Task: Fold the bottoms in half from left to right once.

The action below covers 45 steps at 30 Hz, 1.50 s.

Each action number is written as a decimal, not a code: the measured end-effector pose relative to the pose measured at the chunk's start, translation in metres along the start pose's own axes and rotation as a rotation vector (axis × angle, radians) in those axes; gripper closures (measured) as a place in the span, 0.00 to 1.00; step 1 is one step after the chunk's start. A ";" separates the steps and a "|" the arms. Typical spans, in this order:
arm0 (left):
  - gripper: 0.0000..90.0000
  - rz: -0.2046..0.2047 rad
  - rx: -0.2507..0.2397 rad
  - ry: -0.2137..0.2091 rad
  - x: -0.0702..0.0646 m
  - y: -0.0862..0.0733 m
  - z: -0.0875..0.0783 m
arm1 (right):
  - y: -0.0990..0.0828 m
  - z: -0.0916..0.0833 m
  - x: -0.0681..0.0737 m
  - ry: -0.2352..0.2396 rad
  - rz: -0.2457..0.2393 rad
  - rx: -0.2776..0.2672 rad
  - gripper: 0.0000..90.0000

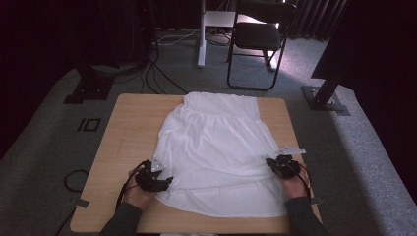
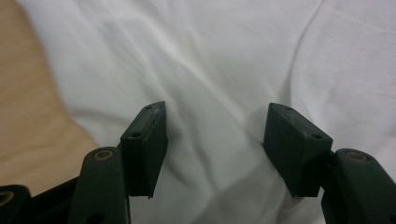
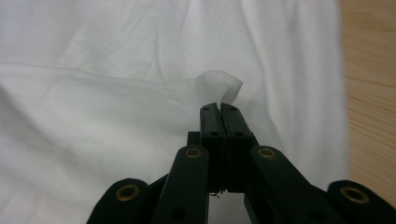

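Lower frame: right gripper (image 3: pixel 219 109) pinches the cloth (image 1: pixel 216 147); left gripper (image 2: pixel 215 140), jaws apart, should bite equally deep.

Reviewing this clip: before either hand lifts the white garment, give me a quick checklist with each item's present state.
1. Right tongs hold cloth: ok; shut on a pinched fold of the white garment.
2. Left tongs hold cloth: not ok; jaws wide apart, fabric lying flat between them.
3. Left tongs placed over the garment's edge: ok; they sit at its near left edge in the high view.
4. Garment spread on the wooden table: ok, though its far end reaches the table's far edge.
5. How many layers the right tongs pinch: cannot tell.
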<state>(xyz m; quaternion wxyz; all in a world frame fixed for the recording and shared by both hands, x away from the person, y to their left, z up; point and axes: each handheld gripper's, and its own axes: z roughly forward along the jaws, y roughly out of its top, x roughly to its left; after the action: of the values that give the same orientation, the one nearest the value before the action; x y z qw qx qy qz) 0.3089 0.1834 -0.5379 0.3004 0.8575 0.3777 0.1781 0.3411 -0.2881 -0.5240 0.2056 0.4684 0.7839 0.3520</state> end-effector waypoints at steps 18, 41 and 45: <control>0.46 -0.050 -0.067 -0.038 0.001 -0.004 -0.014 | -0.111 -0.120 -0.028 0.033 0.154 -0.197 0.67; 0.42 -0.315 -0.085 0.098 0.091 0.037 0.042 | 0.015 0.039 -0.048 -0.042 0.122 -0.016 0.56; 0.44 -0.337 -0.078 0.087 0.094 0.035 0.053 | 0.021 0.055 -0.053 -0.039 0.137 0.002 0.56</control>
<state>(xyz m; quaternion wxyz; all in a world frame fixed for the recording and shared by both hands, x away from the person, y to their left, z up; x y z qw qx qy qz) 0.4175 0.2156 -0.5473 0.3424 0.7614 0.5214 0.1765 0.4147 -0.3081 -0.5456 0.1957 0.5278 0.7462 0.3555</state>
